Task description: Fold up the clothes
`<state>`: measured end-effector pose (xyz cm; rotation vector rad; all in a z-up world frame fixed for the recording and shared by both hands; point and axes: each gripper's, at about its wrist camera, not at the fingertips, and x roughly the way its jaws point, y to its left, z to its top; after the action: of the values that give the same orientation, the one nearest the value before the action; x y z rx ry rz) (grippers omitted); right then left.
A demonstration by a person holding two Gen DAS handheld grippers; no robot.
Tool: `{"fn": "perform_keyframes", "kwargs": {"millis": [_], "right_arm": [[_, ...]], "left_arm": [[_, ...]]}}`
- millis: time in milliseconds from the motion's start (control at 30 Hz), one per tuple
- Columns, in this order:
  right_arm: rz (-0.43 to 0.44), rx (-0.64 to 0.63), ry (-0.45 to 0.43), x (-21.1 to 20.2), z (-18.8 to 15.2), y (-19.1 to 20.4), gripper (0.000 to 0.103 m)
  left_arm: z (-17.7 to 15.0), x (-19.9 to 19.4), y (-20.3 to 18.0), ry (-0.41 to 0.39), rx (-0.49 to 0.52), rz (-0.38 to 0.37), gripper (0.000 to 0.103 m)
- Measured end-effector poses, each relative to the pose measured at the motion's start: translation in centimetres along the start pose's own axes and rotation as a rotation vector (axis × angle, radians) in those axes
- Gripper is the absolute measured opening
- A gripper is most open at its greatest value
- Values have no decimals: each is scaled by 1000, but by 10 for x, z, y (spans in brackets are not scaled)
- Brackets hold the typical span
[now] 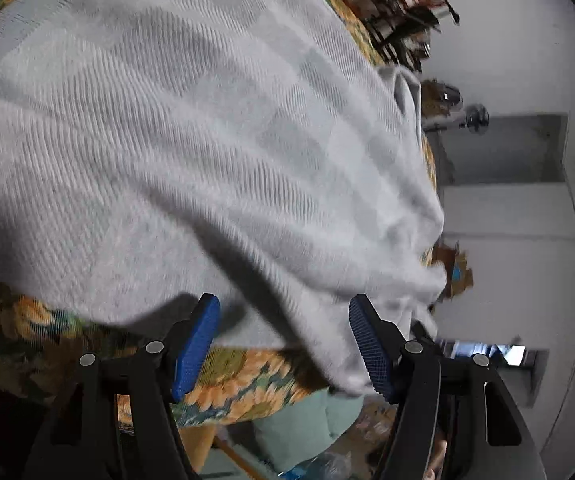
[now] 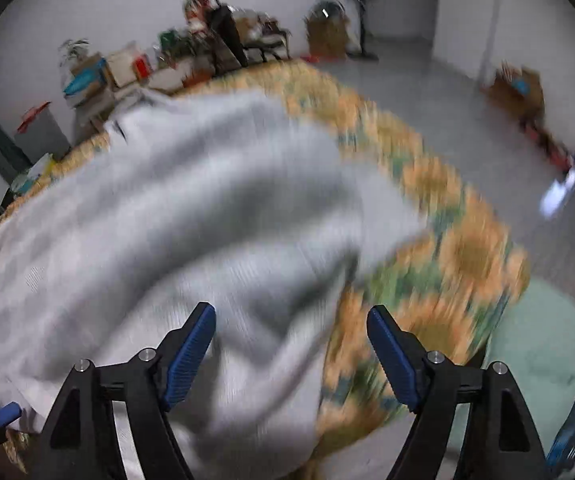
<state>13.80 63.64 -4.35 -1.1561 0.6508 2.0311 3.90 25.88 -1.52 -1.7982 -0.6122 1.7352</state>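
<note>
I see the pale grey knitted garment (image 1: 191, 132) with a woven diamond pattern spread over the table's sunflower-print cloth (image 1: 247, 376), its long axis running from my near edge away toward the cluttered far wall. It lies rumpled, in soft diagonal ridges, one edge hanging over the table's near side. My left gripper (image 1: 285, 346) stands apart, a fold between its blue pads (image 1: 369, 350) but unpinched. My right gripper (image 2: 291, 354) gapes wide over the fabric's edge.

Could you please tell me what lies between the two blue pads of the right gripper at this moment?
In the right wrist view, the open right gripper has the grey knitted garment and the sunflower-print tablecloth beneath its gap; neither pad touches them.
</note>
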Motion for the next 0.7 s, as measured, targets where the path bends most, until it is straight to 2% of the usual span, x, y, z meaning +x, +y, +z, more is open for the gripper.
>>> {"fn": "perform_keyframes", "kwargs": {"millis": [33, 100, 133, 167, 300, 333, 400, 467, 533, 567, 600, 633, 667, 700], "right_arm": [[32, 8, 6, 1, -10, -1, 58], [93, 17, 13, 0, -29, -3, 25], [112, -1, 3, -13, -40, -4, 13], [130, -19, -6, -27, -51, -4, 11], [193, -55, -53, -82, -92, -8, 9], [197, -45, -40, -91, -103, -14, 9], [179, -1, 42, -87, -121, -27, 8], [140, 34, 167, -58, -144, -37, 8], [165, 82, 299, -24, -175, -42, 10], [186, 93, 334, -15, -182, -42, 12], [195, 105, 358, -9, -187, -41, 15], [174, 120, 354, -8, -185, -42, 27], [150, 139, 336, -9, -181, -45, 33], [118, 166, 282, -18, -170, -51, 39]], "left_arm": [[-4, 1, 0, 12, 17, 5, 68], [-13, 1, 3, 26, 40, 6, 68], [-17, 1, 5, 31, 48, 7, 68], [-21, 1, 9, 34, 51, 8, 68], [-35, 3, 19, 69, 65, 24, 68], [-38, 4, 20, 82, 70, 26, 68], [-44, 9, 20, 120, 80, 5, 68], [-48, 12, 17, 146, 89, -21, 68], [-50, 12, 14, 150, 107, -24, 68], [-51, 11, 13, 148, 114, -20, 68], [-51, 10, 13, 147, 118, -15, 68], [-50, 9, 13, 146, 122, -10, 68], [-49, 8, 13, 144, 126, -7, 68], [-48, 5, 13, 139, 131, -7, 68]]}}
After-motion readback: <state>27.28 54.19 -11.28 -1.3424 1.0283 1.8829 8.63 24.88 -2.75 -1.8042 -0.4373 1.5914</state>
